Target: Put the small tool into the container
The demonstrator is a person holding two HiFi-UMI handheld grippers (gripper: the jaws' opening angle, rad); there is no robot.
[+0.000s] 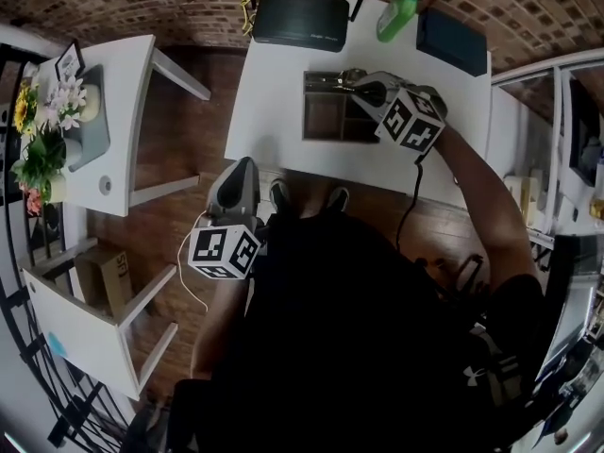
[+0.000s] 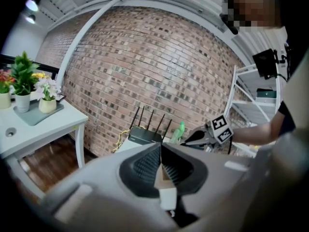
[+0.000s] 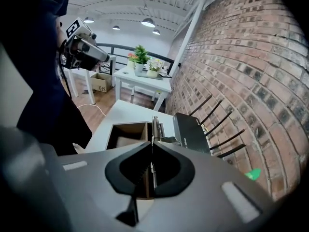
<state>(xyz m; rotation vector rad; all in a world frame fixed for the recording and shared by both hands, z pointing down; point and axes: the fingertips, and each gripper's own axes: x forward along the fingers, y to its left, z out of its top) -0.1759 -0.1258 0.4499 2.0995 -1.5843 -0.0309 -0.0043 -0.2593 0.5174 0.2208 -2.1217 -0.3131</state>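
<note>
Small tool [image 3: 153, 124] hangs over the white table [image 1: 274, 102], which is the biggest thing in front of us. A black router [image 1: 300, 19] sits at the table's far edge.

Next down is the wooden container [image 1: 326, 121], an open box split by a divider. It stands on the table just in front of the router.

Our right gripper [image 1: 359, 83] reaches over the container and points steeply down. Its claw is pressed together on the tool, a thin metal strip that sticks out past the fingertips above the container's far side. Our left gripper [image 1: 247, 163] is held back by our body, well apart from the table. Its claw is closed, and we see nothing held in it.

We judge the risk to be in the letting go. The strip is narrow and pinched only at one end, so it may swing as the claw spreads. It appears to hang close to the divider and the far wall, so it could catch on an edge and tip out onto the table. If we let go from too high, it could bounce.
</note>
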